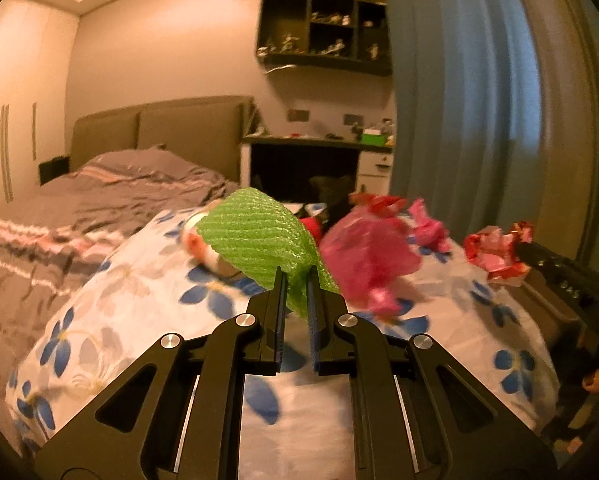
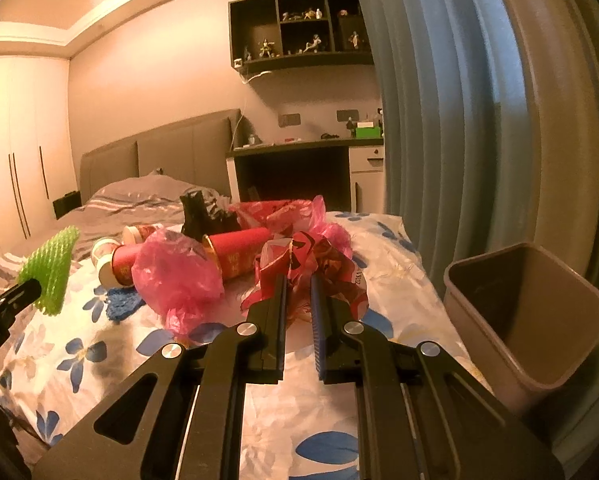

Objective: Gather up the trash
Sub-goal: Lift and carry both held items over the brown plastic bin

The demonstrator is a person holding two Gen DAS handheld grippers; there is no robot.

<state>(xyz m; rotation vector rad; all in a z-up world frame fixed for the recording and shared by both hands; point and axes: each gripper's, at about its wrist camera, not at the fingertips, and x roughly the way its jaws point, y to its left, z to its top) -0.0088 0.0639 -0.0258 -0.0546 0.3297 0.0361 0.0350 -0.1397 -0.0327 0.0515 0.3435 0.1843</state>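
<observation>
Above the flowered quilt (image 2: 79,344) on the bed, both claws carry trash. The left claw (image 1: 297,280) is nearly closed on the lower corner of a green foam net sleeve (image 1: 255,236), which fans up and to the left from the pinch, its long axis slanting up-left in the left wrist view. In the right wrist view the sleeve shows at the far left, lifted off the quilt. The right claw (image 2: 299,284) is pinched down on a crumpled red printed wrapper (image 2: 311,264); being a loose wad, it has no clear long axis and spreads to both sides of the fingers.

The step in hand looks like carrying both pieces to the brown bin (image 2: 531,312), which stands beside the bed at the right, tilted with its mouth toward the camera. To do it well, each grip should stay firm, since foam and foil are light and slip easily. The wrapper is nearer and would best go in first, let go only once it is over the mouth.

Left on the quilt are a pink plastic bag (image 2: 175,272) and a red paper cup (image 2: 239,252) lying on its side, mouth toward the left.
</observation>
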